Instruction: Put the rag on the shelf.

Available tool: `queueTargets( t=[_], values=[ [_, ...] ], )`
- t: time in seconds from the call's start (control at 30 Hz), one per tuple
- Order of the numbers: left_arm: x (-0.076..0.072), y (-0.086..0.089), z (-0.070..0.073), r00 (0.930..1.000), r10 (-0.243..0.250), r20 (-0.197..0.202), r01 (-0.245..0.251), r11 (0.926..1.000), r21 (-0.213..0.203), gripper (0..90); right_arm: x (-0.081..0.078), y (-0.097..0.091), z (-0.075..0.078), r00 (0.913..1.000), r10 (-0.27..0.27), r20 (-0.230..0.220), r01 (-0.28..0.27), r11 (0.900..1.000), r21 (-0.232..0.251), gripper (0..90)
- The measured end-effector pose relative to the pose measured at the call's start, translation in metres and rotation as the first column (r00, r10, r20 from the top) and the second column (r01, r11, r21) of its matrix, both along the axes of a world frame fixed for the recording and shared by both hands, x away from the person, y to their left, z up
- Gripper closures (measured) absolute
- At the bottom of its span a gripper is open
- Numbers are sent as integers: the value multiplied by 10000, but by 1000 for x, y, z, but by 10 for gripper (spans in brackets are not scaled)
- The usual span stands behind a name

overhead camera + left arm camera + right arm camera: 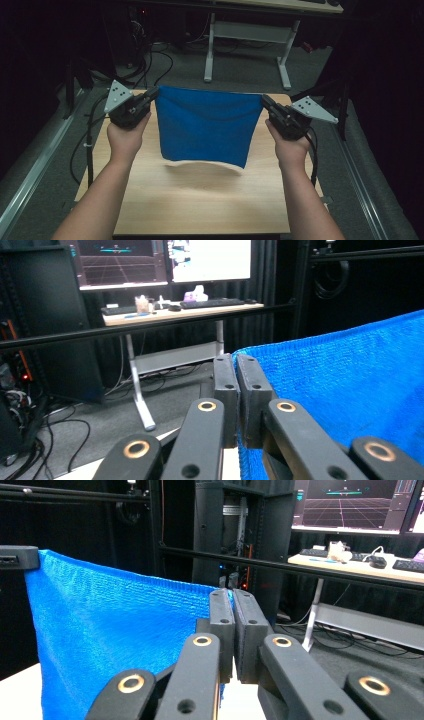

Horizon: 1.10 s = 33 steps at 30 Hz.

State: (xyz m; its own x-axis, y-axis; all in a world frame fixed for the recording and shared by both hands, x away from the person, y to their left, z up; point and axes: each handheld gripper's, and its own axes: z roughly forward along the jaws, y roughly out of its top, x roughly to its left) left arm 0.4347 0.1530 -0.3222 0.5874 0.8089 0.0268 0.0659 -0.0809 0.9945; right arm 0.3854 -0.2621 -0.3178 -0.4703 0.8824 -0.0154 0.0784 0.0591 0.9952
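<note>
Blue cloth [207,127] between both tongs [152,95] [266,102], seemingly unlabelled.

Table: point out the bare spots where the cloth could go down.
The table is bare wood between the forearms, from the near edge up to the cloth, which hangs from the left gripper and right gripper. Only narrow strips remain outside each hand.

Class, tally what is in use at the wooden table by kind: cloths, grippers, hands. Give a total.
Blue cloth: 1
Grippers: 2, left gripper, right gripper
Hands: 2, left hand, right hand
Total: 5
</note>
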Motion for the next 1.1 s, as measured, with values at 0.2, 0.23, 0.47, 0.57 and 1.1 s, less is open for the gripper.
queueTargets(
  t=[0.2,0.23,0.47,0.57,1.1],
  values=[
    [24,-1,10,9994,286,-207,-279,9990,353,886,28,2,5,9991,-328,-253,325,9994,-123,889],
    [27,-2,10,9992,348,-208,-338,9982,490,886,33,2,6,9990,-343,-297,340,9994,-96,889],
    [47,-8,21,9980,635,-4,-632,9943,855,886,59,4,18,9983,-542,-201,541,9985,-63,890],
    [55,-10,26,9973,724,158,-735,9934,886,885,71,4,26,9976,-638,-270,640,9979,71,890],
    [110,-22,13,9856,1355,-1016,-1201,9821,1449,881,130,5,17,9874,-1138,-1101,1052,9911,-812,890]
  ],
)
